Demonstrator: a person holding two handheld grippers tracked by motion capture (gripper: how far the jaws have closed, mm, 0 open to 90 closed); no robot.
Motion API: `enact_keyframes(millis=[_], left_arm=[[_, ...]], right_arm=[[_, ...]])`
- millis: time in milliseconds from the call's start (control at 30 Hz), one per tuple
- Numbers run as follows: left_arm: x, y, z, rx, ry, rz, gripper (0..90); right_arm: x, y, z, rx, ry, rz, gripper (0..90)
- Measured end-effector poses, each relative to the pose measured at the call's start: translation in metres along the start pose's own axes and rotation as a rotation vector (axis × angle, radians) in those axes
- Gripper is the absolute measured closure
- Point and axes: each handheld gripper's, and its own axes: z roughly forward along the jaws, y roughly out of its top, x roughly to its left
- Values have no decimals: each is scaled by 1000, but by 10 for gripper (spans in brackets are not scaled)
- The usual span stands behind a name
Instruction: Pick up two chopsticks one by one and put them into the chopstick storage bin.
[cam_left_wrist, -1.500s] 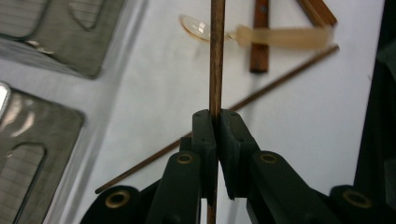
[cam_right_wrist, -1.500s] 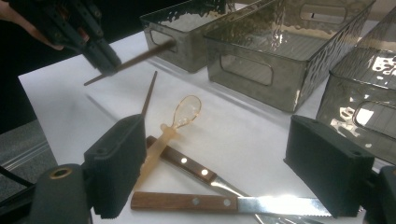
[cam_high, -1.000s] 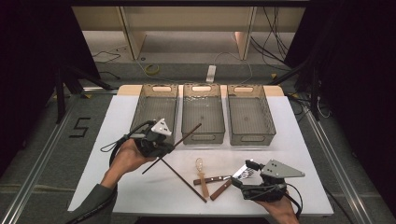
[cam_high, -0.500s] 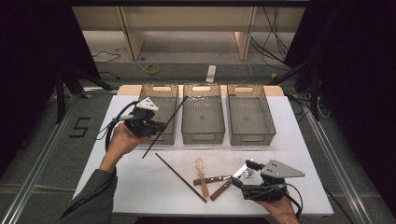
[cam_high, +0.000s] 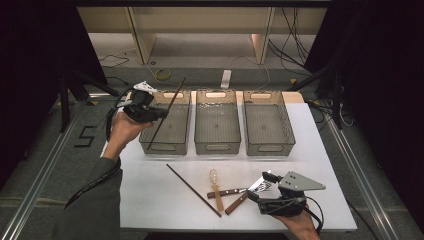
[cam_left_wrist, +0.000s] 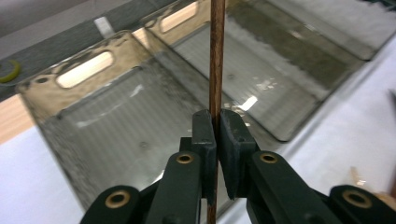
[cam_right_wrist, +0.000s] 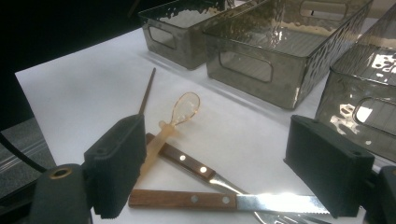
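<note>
High view: three bins (cam_high: 217, 125), two chopsticks, one (cam_high: 166, 114) clenched by left fingers (cam_high: 159, 114); right fingers (cam_high: 257, 192) released.

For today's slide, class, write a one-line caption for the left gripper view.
Left gripper pinches a brown chopstick upright above the leftmost clear bin.

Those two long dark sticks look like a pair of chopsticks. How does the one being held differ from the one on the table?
The held chopstick is clamped between the shut jaws of the left tool; the loose chopstick is touched by nothing. The held one hangs above the left bin, slanting; the loose one lies flat on the white table, beside the plastic spoon. Both are thin, dark brown and look alike in length.
</note>
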Motion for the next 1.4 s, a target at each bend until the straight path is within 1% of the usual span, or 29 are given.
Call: enact_keyframes(millis=[67, 133, 300, 400, 533, 600, 667, 733, 767, 833, 967, 1033, 1133, 1267, 1400], left_arm=[[6, 3, 1, -4, 0, -18, 846], [8, 5, 2, -7, 23, -23, 846], [16, 11, 2, -43, 39, -37, 846], [20, 13, 3, -53, 54, -43, 845], [26, 14, 7, -58, 60, -62, 845], [28, 14, 10, -51, 75, -61, 845], [31, 13, 13, -57, 82, -67, 845], [32, 11, 16, -64, 83, -84, 845], [32, 10, 18, -61, 79, -86, 845], [32, 8, 23, -52, 93, -74, 845], [33, 2, 28, -46, 88, -95, 844], [32, 0, 31, -41, 96, -91, 844], [34, -3, 32, -41, 94, -97, 843], [35, -6, 34, -32, 101, -93, 842], [37, -8, 35, -39, 106, -102, 841]], right_arm=[[0, 0, 0, 1, 1, 0, 211], [0, 0, 0, -1, 1, -1, 211], [0, 0, 0, 3, 4, 1, 211], [1, 0, 0, 1, 6, 2, 211], [0, 0, 0, 1, 6, 3, 211], [1, 0, 0, -1, 9, 2, 211], [1, 0, 0, -1, 10, 2, 211], [1, 0, 0, 1, 11, 0, 211], [1, 0, 0, 1, 11, 0, 211], [1, 0, 0, 0, 12, 1, 211], [0, 0, 0, 1, 13, 2, 211], [1, 0, 0, 1, 13, 1, 211], [1, 0, 0, -2, 13, 2, 211], [1, 0, 0, -2, 12, 5, 211], [1, 0, 0, -1, 14, 2, 211]])
